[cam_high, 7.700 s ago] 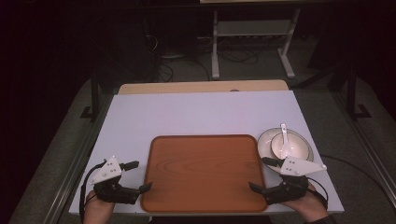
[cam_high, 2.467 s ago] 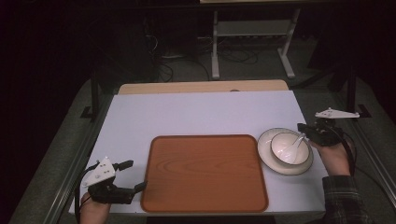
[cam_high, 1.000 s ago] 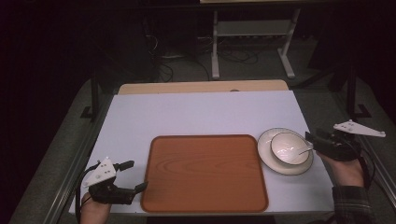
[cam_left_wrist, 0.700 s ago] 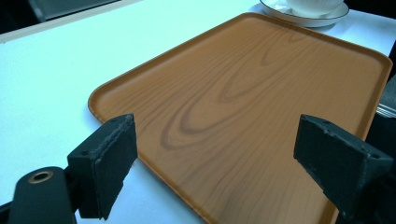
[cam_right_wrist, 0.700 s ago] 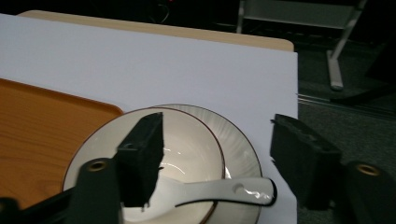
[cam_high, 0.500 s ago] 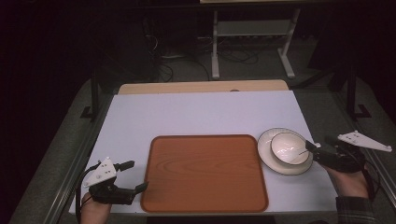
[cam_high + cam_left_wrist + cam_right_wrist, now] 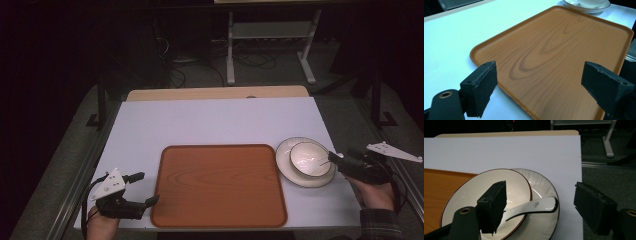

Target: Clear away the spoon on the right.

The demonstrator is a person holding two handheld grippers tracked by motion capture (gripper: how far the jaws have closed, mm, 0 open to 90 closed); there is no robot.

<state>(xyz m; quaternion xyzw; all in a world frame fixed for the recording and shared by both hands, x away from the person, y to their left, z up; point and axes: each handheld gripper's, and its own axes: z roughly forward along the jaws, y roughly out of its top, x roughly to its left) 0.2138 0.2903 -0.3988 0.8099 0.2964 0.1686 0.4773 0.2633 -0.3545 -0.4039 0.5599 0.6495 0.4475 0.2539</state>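
Observation:
A brown wood-grain tray (image 7: 220,185) lies at the table's front middle. To its right a white bowl (image 7: 310,159) sits on a white plate (image 7: 282,162). A white spoon (image 7: 541,206) rests in the bowl (image 7: 474,195), its end over the plate (image 7: 541,185). My right gripper (image 7: 336,160) is at the plate's right edge. Its jaws have just been opening and stand open on either side of the spoon without touching it (image 7: 539,192). My left gripper (image 7: 145,188) is open at the tray's front left corner, with the tray's (image 7: 554,50) edge between its jaws (image 7: 540,70).
The white tabletop (image 7: 215,120) stretches beyond the tray, with a tan strip at its far edge. A metal stand (image 7: 270,45) and cables are on the dark floor behind. The table's right edge (image 7: 581,182) runs close beside the plate.
My right gripper, which held the spoon above the bowl, has sunk toward the plate's right edge and let the spoon go. The spoon now lies in the bowl. My left gripper has kept still.

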